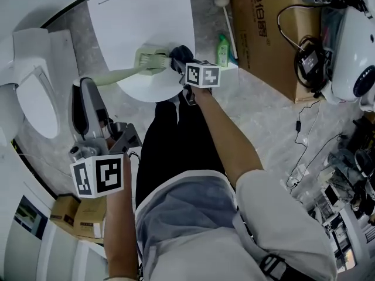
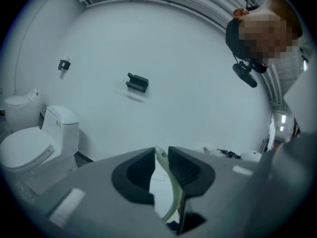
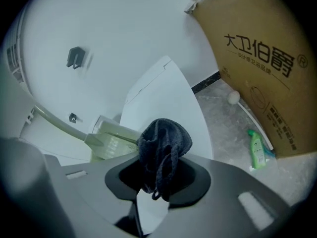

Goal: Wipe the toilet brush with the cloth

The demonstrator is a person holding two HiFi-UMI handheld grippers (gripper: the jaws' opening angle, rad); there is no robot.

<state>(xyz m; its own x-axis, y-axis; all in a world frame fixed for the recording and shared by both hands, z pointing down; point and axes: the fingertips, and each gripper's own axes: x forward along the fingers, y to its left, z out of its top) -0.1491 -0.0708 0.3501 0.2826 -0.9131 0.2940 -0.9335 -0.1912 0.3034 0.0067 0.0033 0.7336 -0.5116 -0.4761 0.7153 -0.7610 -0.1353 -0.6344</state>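
Note:
The pale green toilet brush lies level over the white toilet, with its handle running left. My left gripper is shut on the handle's end; in the left gripper view the handle shows pinched between the jaws of the left gripper. My right gripper is shut on a dark bunched cloth, which touches the right side of the brush head. In the right gripper view the cloth bulges out of the right gripper, just right of the brush head.
A second toilet stands at the left. A big cardboard box, a green bottle and a white stick with a ball end sit to the right. Cables and gear crowd the far right floor.

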